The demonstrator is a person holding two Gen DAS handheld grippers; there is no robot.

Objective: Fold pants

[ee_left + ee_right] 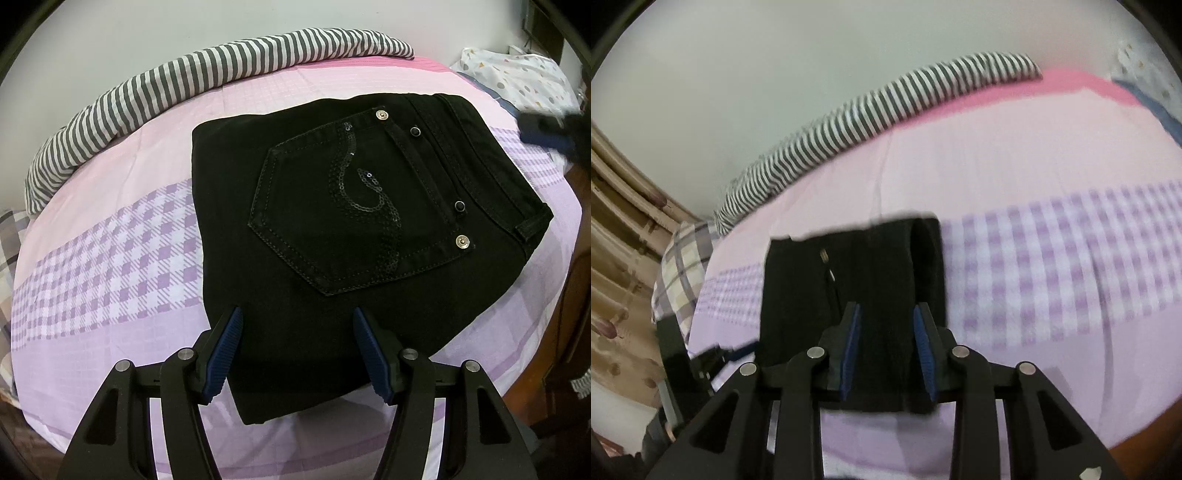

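Black pants [332,229] lie folded into a compact stack on the bed, back pocket with a sequin swirl [364,195] facing up. My left gripper [297,317] is open above the near edge of the stack, holding nothing. In the right wrist view the same folded pants [849,273] appear blurred, seen from the waistband side. My right gripper [886,312] is open over their near edge, and I see no cloth pinched between its blue pads [925,350]. The right gripper also shows as a blur at the far right of the left wrist view [554,133].
The bed has a pink and purple checked sheet [110,258]. A grey and white striped blanket [184,85] lies bunched along the far edge by the wall. A spotted pillow [524,81] sits at the far right. A plaid pillow [683,266] and patterned curtain [620,258] are at left.
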